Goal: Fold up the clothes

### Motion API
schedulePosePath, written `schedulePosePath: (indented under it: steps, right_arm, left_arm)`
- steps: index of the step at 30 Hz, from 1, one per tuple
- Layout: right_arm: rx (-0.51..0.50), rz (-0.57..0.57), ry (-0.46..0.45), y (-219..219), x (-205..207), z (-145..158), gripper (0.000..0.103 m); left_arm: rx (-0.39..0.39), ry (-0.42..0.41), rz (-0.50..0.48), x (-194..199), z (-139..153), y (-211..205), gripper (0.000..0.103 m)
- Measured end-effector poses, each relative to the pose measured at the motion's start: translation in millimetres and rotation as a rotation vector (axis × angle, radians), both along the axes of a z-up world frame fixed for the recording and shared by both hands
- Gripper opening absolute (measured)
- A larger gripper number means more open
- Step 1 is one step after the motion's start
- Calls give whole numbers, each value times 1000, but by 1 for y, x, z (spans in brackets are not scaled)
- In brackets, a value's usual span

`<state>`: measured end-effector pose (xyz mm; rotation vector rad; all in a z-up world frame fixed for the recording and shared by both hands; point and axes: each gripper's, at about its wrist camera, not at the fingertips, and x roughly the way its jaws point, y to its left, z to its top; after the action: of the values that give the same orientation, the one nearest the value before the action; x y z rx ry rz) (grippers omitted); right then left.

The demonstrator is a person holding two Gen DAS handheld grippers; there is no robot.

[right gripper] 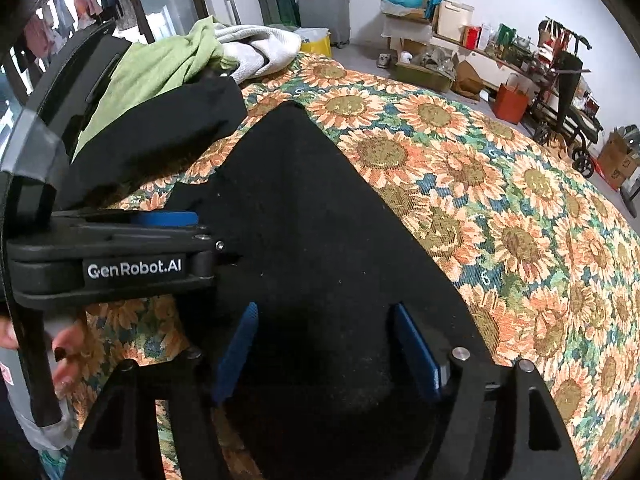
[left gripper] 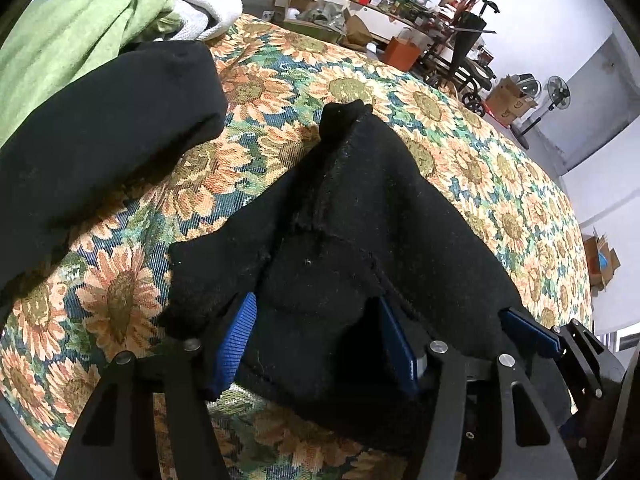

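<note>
The bed point(right gripper: 500, 208), under its sunflower cover, carries a black garment point(right gripper: 312, 240) running from centre toward six o'clock; a clothes pile point(left gripper: 80, 40) sits at eleven o'clock. The left hand-held gripper point(left gripper: 320, 344) and the right hand-held gripper point(right gripper: 324, 348) each straddle bunched black fabric with their jaws spread, but whether either is gripping I cannot tell. A loose grip could let the cloth slip out, spoiling the fold.
</note>
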<state>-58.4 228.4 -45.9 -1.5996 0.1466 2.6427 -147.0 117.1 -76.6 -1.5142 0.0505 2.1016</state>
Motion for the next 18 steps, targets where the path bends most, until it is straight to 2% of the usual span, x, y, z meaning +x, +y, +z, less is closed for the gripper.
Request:
schedulePosePath:
  steps: [2,5,10,13,15,18]
  right_arm:
    - [18,4,5,-4,1,-1,76]
    - [16,2,8,-3,0,-3,77]
    - [10,11,23,-2,2,-4,77]
    - [4,12,26,0,3,-3,77]
    - [5,10,28,0,3,-3,77]
    - [11,7,35,-2,3,-4,77]
  left_arm:
    - [25,7,36,2,0,-3,63]
    - [102,32,125,10,1,-15,64]
    - [218,11,249,27,12,-43,63]
    - [256,44,246,39,25,-50,46]
    - [278,87,232,48,38,-53,40]
    - [286,100,169,56,52,-49,24]
